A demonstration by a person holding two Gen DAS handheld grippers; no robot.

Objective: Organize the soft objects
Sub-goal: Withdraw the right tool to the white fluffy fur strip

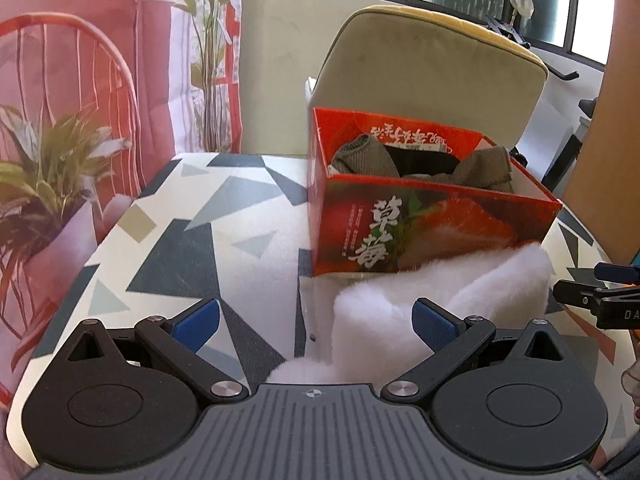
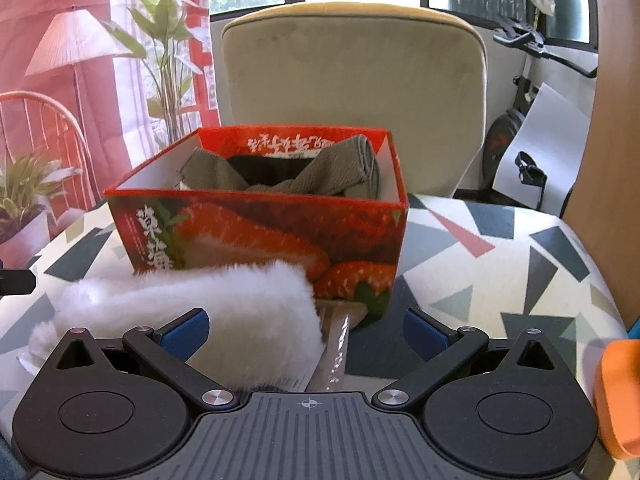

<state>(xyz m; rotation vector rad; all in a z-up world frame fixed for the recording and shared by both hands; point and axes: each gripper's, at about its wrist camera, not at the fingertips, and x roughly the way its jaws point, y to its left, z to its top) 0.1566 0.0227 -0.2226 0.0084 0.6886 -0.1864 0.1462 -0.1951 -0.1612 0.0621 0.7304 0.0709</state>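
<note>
A red strawberry-print box [image 1: 432, 224] stands on the patterned table and also shows in the right wrist view [image 2: 260, 232]. It holds grey-green cloths [image 1: 368, 158] [image 2: 288, 172] and a dark item. A white fluffy cloth [image 1: 424, 312] [image 2: 208, 308] lies folded on the table in front of the box. My left gripper [image 1: 316, 322] is open, its right finger over the cloth's near edge. My right gripper [image 2: 306, 330] is open, its left finger over the cloth's right part. Neither grips anything.
A beige cushioned chair back [image 2: 352, 92] stands behind the box. The geometric-pattern table [image 1: 192, 232] stretches left. A clear plastic wrapper [image 2: 336, 344] lies under the cloth. A printed backdrop with plants [image 1: 60, 160] is at the left; an exercise bike [image 2: 520, 148] at right.
</note>
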